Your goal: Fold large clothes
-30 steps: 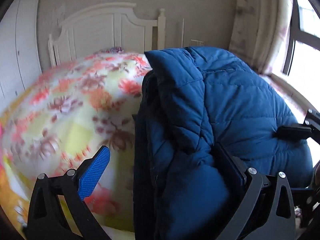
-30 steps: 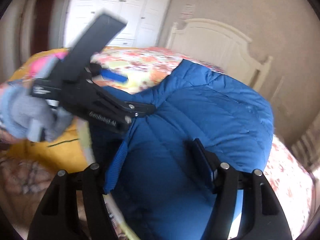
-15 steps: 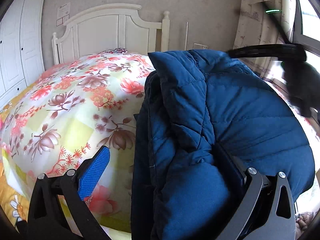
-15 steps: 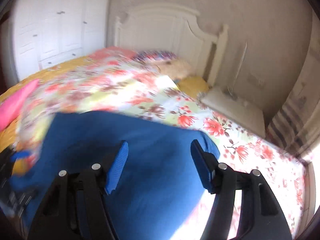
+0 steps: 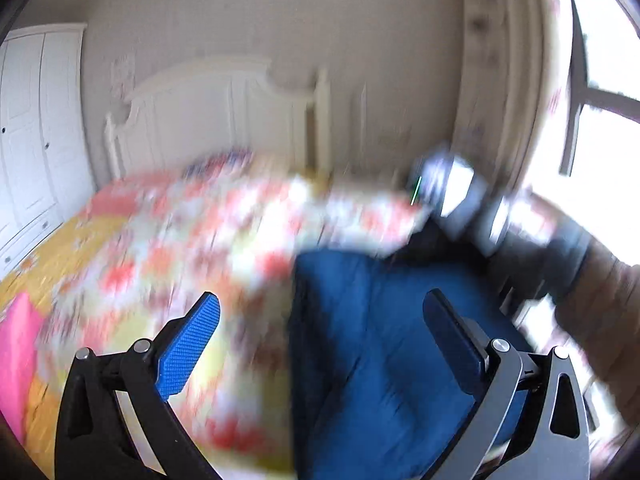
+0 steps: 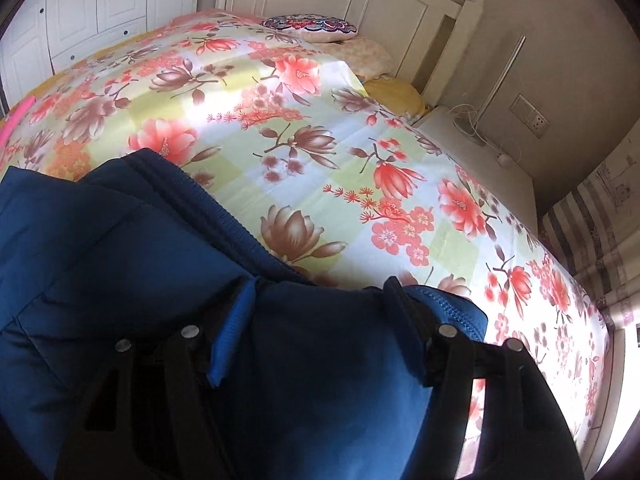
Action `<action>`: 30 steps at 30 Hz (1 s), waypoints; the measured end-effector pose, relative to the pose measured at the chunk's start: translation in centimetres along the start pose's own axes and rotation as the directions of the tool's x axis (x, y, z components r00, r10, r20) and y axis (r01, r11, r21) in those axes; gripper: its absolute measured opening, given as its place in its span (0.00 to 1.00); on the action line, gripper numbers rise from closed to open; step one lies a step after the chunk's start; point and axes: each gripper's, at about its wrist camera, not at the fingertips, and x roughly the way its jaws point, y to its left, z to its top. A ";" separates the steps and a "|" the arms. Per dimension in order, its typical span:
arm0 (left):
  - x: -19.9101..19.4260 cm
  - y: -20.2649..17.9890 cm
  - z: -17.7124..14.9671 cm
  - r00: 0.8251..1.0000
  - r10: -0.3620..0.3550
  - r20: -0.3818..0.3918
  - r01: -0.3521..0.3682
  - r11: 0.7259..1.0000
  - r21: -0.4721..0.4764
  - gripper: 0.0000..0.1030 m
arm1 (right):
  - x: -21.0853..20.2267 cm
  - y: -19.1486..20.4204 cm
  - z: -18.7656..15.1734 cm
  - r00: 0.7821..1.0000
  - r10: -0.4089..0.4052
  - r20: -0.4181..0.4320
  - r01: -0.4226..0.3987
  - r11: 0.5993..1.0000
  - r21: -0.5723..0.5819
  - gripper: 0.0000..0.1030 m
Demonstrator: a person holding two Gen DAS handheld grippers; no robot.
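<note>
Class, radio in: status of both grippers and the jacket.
Left gripper open, empty. Right gripper astride blue quilted jacket, grip unclear. Jacket on floral bedspread. Nothing obstructing.

A bed fills the room, spread with a floral quilt [image 6: 320, 128] of coral and brown blossoms on pale green and white squares; a white headboard [image 6: 400, 4] stands against the beige wall; at its foot lie a round embroidered cushion [image 6: 312, 26], a pale pillow [image 6: 368, 56] just beside it and a yellow pillow [image 6: 396, 94] lower down — the last touching the quilt's edge. A white bedside cabinet [image 6: 480, 160] sits near the headboard, a white cable [image 6: 476, 128] looped on top; a wall socket [image 6: 530, 115] is mounted above it; a striped curtain [image 6: 592, 232] hangs at the right. White wardrobe doors [image 6: 100, 4] line the far left; a pink cloth [image 5: 16, 344] lies on the yellow sheet [image 5: 60, 248]; a bright window [image 5: 600, 152] glares — blurred.
</note>
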 end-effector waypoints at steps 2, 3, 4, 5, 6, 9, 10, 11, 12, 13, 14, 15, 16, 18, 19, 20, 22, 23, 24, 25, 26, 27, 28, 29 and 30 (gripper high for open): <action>1.7 -0.3 3.0 1.000 -0.026 0.015 0.026 0.999 -0.023 0.95 | 0.0 -0.2 -0.2 1.000 0.009 0.012 -0.009 1.000 0.011 0.64; 3.4 -0.3 4.0 0.999 -0.046 -0.011 0.045 0.998 -0.046 0.95 | -0.1 -0.3 -0.4 1.000 0.016 0.020 -0.017 1.000 0.019 0.64; 6.2 -0.1 4.7 0.996 -0.070 -0.061 0.064 0.994 -0.091 0.95 | -0.2 -0.5 -0.5 0.999 0.022 0.026 -0.023 0.999 0.025 0.64; 8.8 0.1 4.8 0.991 -0.080 -0.111 0.066 0.990 -0.124 0.95 | -0.2 -0.6 -0.6 0.999 0.031 0.034 -0.032 0.999 0.032 0.64; 10.9 0.1 4.6 0.985 -0.076 -0.156 0.055 0.989 -0.136 0.95 | -0.3 -0.8 -0.7 0.998 0.040 0.040 -0.042 0.998 0.037 0.64; 18.9 1.6 0.4 0.924 -0.010 -0.383 -0.073 0.977 -0.201 0.96 | -0.6 -1.9 -1.0 0.992 0.099 0.076 -0.105 0.991 0.083 0.64; 20.8 3.3 -1.6 0.894 -0.124 -0.430 -0.028 0.944 -0.329 0.96 | -0.7 -2.5 -1.1 0.988 0.123 0.090 -0.132 0.985 0.108 0.64; 21.1 5.2 -2.8 0.886 -0.228 -0.405 0.019 0.889 -0.458 0.96 | -1.0 -3.2 -1.4 0.980 0.165 0.115 -0.180 0.974 0.138 0.64; 21.1 6.2 -3.4 0.881 -0.266 -0.391 0.031 0.858 -0.512 0.96 | -1.3 -3.9 -1.5 0.971 0.192 0.144 -0.215 0.962 0.168 0.63; 21.0 6.0 -3.5 0.882 -0.259 -0.393 0.030 0.865 -0.502 0.96 | -1.8 -4.6 -1.7 0.963 0.204 0.175 -0.237 0.950 0.201 0.62; 20.6 5.5 -3.4 0.891 -0.219 -0.397 0.014 0.888 -0.459 0.96 | -2.5 -5.4 -2.0 0.957 0.194 0.215 -0.245 0.939 0.240 0.60; 20.3 5.0 -3.2 0.899 -0.183 -0.397 -0.004 0.905 -0.426 0.96 | -3.4 -6.2 -2.4 0.952 0.166 0.256 -0.237 0.930 0.281 0.60; 19.8 4.2 -2.8 0.910 -0.131 -0.394 -0.030 0.926 -0.377 0.96 | -4.3 -7.1 -2.9 0.943 0.136 0.303 -0.235 0.918 0.319 0.60; 19.4 3.5 -2.4 0.920 -0.063 -0.387 -0.067 0.947 -0.314 0.96 | -6.2 -9.6 -4.5 0.911 0.080 0.405 -0.262 0.871 0.416 0.58; 19.1 3.3 -2.3 0.924 -0.041 -0.381 -0.079 0.952 -0.296 0.96 | -6.9 -10.6 -5.2 0.905 0.044 0.423 -0.256 0.852 0.458 0.55; 18.8 3.3 -2.3 0.927 -0.030 -0.375 -0.086 0.953 -0.289 0.96 | -7.5 -11.8 -5.9 0.901 -0.001 0.433 -0.242 0.828 0.506 0.47; 18.7 3.2 -2.1 0.930 -0.010 -0.368 -0.099 0.956 -0.276 0.96 | -8.2 -13.1 -6.5 0.898 -0.016 0.440 -0.251 0.802 0.542 0.36; 18.6 3.0 -2.0 0.930 0.003 -0.366 -0.107 0.958 -0.266 0.96 | -8.2 -13.0 -6.4 0.902 0.003 0.432 -0.254 0.812 0.525 0.35; 18.8 3.0 -2.0 0.931 0.015 -0.365 -0.115 0.960 -0.256 0.96 | -8.2 -12.3 -6.0 0.909 0.012 0.416 -0.235 0.840 0.489 0.35; 18.6 2.8 -1.9 0.932 0.034 -0.361 -0.128 0.962 -0.240 0.96 | -7.7 -11.2 -5.4 0.919 0.028 0.394 -0.215 0.873 0.438 0.35; 18.6 2.5 -1.8 0.933 0.052 -0.357 -0.140 0.964 -0.225 0.96 | -6.8 -10.0 -5.0 0.932 0.052 0.360 -0.200 0.900 0.387 0.35; 18.4 2.2 -1.7 0.933 0.074 -0.353 -0.154 0.967 -0.205 0.96 | -4.6 -8.1 -4.3 0.960 0.079 0.268 -0.165 0.934 0.318 0.35; 18.6 2.2 -1.6 0.932 0.088 -0.351 -0.164 0.968 -0.192 0.96 | -2.6 -6.5 -4.0 0.978 0.089 0.189 -0.139 0.952 0.272 0.35; 18.4 2.0 -1.5 0.933 0.104 -0.343 -0.174 0.968 -0.180 0.96 | -1.0 -5.0 -3.8 0.987 0.070 0.145 -0.100 0.971 0.216 0.37; 18.4 1.9 -1.5 0.932 0.121 -0.341 -0.187 0.968 -0.167 0.96 | -0.9 -4.8 -3.5 0.989 0.069 0.131 -0.096 0.972 0.213 0.37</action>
